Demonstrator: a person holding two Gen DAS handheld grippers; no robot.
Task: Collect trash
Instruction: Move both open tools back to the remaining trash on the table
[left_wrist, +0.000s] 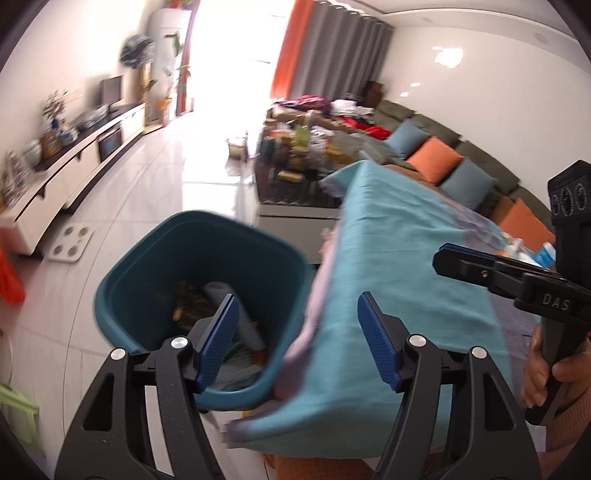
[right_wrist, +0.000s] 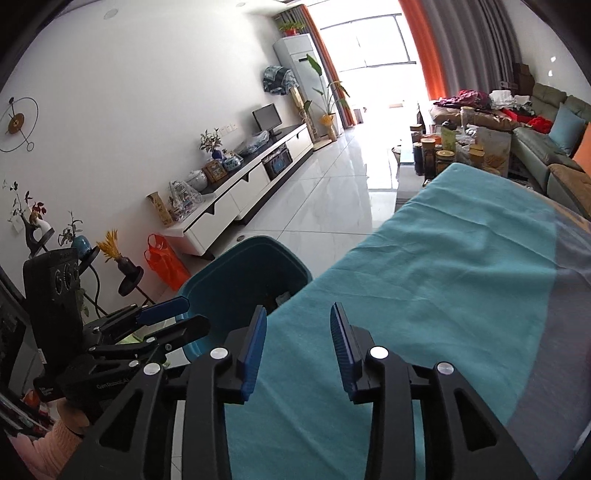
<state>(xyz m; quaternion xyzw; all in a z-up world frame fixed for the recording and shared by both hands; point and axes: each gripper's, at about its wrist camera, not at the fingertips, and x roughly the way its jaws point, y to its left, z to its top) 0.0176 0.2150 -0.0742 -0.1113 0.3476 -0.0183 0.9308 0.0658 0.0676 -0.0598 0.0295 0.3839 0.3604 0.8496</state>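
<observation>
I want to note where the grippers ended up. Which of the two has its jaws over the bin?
The left gripper: its open jaws straddle the teal bin rim. The right gripper, also open, is over the teal tablecloth.

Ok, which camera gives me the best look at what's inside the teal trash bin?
The left wrist view. It looks down into the teal trash bin, so a grey cylindrical item and brownish scraps at the bottom show, though blurred. The right wrist view catches only the bin's rim and upper inner wall beside the teal tablecloth; its contents are nearly all hidden.
</observation>
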